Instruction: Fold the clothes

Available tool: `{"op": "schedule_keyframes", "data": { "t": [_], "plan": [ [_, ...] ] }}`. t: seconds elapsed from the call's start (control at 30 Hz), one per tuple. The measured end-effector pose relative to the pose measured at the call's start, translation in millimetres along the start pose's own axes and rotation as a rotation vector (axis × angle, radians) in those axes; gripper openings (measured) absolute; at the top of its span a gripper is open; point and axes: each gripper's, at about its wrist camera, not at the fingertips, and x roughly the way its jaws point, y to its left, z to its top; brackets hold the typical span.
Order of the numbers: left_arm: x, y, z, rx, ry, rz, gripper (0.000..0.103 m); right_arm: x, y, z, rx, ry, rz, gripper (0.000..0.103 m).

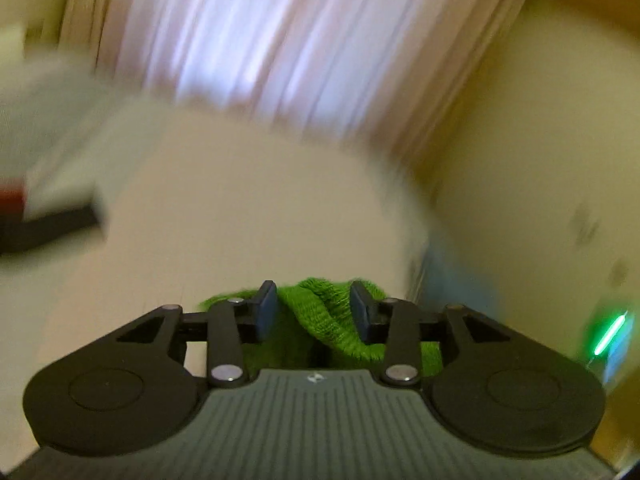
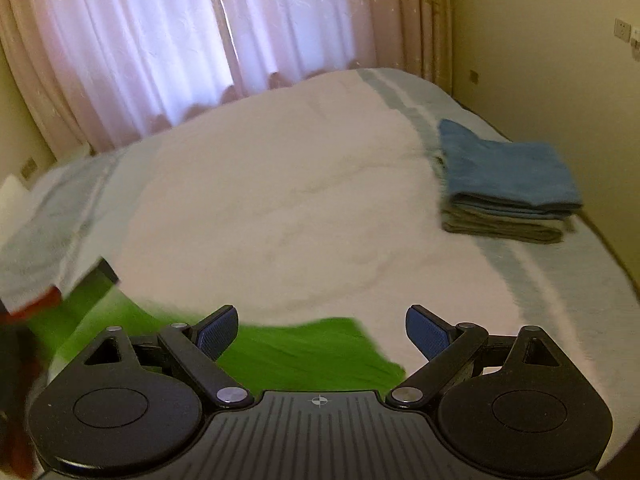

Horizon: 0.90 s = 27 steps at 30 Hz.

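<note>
A green knit garment (image 1: 332, 332) bunches between the blue pads of my left gripper (image 1: 314, 308); the pads stand apart and do not clamp it. This view is heavily blurred. In the right wrist view the same green garment (image 2: 304, 356) lies flat on the white bed cover (image 2: 280, 184), just under my right gripper (image 2: 320, 330). Its jaws are spread wide with nothing between them.
A stack of folded blue and grey towels (image 2: 504, 184) rests on the bed's right side near the wall. Pink curtains (image 2: 160, 40) hang behind the bed. A blurred dark and red shape (image 2: 40, 304) sits at the left edge, over the green cloth.
</note>
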Motion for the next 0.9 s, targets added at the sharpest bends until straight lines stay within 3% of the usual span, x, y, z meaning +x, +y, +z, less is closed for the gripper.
{"op": "schedule_keyframes", "data": {
  "t": [0.1, 0.17, 0.43, 0.57, 0.9],
  "plan": [
    [24.2, -1.5, -51.7, -0.044, 0.18, 0.076, 0.033, -15.0, -7.4, -17.8, -0.039, 0.035, 0.006, 0.093],
    [24.6, -8.6, -69.2, -0.041, 0.234, 0.112, 0.033, -18.7, -3.1, -28.3, -0.081, 0.067, 0.004, 0.093],
    [25.2, -44.1, -67.3, 0.137, 0.174, 0.191, 0.042, -29.4, 14.4, -68.5, -0.157, 0.123, 0.018, 0.093],
    [28.3, -58.0, -65.3, 0.194, 0.175, 0.164, 0.043, -33.0, 25.1, -81.0, -0.162, 0.129, 0.007, 0.093],
    [0.4, -29.0, -63.4, 0.273, 0.194, 0.091, 0.043, -43.3, 56.7, -102.0, -0.105, 0.133, -0.057, 0.093]
  ]
}}
